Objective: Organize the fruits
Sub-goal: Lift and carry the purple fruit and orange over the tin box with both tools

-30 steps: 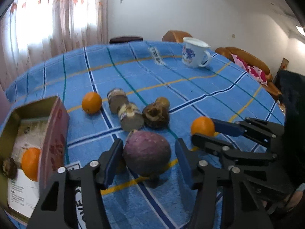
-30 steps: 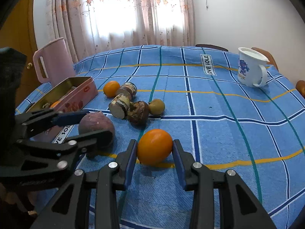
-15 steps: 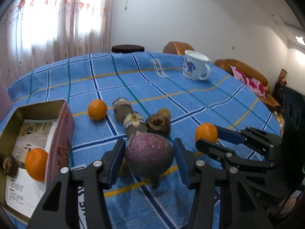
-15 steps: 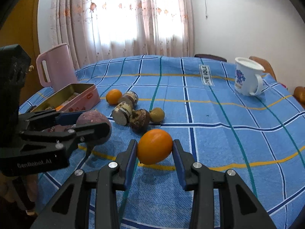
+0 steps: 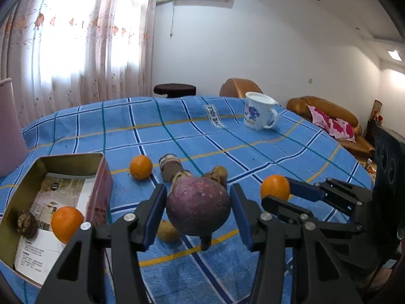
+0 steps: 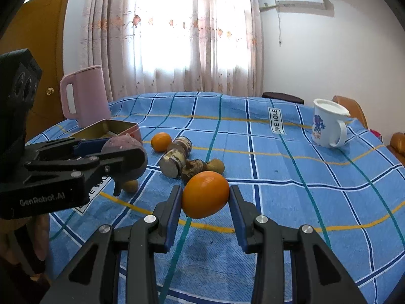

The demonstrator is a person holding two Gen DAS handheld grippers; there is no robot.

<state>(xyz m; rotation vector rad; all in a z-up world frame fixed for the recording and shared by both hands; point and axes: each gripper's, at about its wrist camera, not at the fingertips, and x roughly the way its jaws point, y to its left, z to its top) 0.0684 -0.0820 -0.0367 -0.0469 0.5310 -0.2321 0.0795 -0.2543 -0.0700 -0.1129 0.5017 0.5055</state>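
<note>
Both tongs now carry their fruit clear of the cloth: my left gripper [image 5: 197,210] clamps the purple fruit [image 5: 198,204], my right gripper [image 6: 205,204] the orange [image 6: 205,194], raised since a second ago. Next, I judge, the tin [image 5: 100,177] at left.

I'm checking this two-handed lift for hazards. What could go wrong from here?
1. The round purple fruit sits between the left gripper fingers on its curved sides only; it may slip.
2. Both loads may head for the tin, and the grippers are close together, so they might collide.
3. The right gripper could drop the orange.
</note>
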